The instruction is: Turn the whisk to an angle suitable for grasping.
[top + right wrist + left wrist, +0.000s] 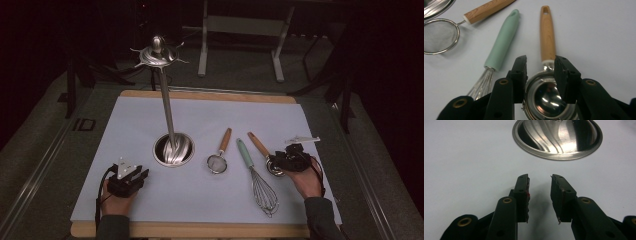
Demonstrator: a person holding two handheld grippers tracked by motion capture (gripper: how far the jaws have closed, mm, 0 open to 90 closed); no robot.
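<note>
Room dark; light falls mainly on the pale table sheet (pixel 150 200) at frame centre. Wooden board edge (pixel 200 230) shows along the bottom. Grey carpet floor (pixel 40 130) at left. White metal frame legs (pixel 240 30) stand upper centre, black stand legs (pixel 345 100) at right.

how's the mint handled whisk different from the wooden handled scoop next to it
The mint-green-handled wire whisk has a smooth plastic-looking grip and an open cage of thin wires; the wooden-handled steel scoop has a grained handle with a hanging hole and a solid shiny bowl. The whisk lies untouched, while the right tool straddles the scoop's bowl. Both lie flat on the white mat.
</note>
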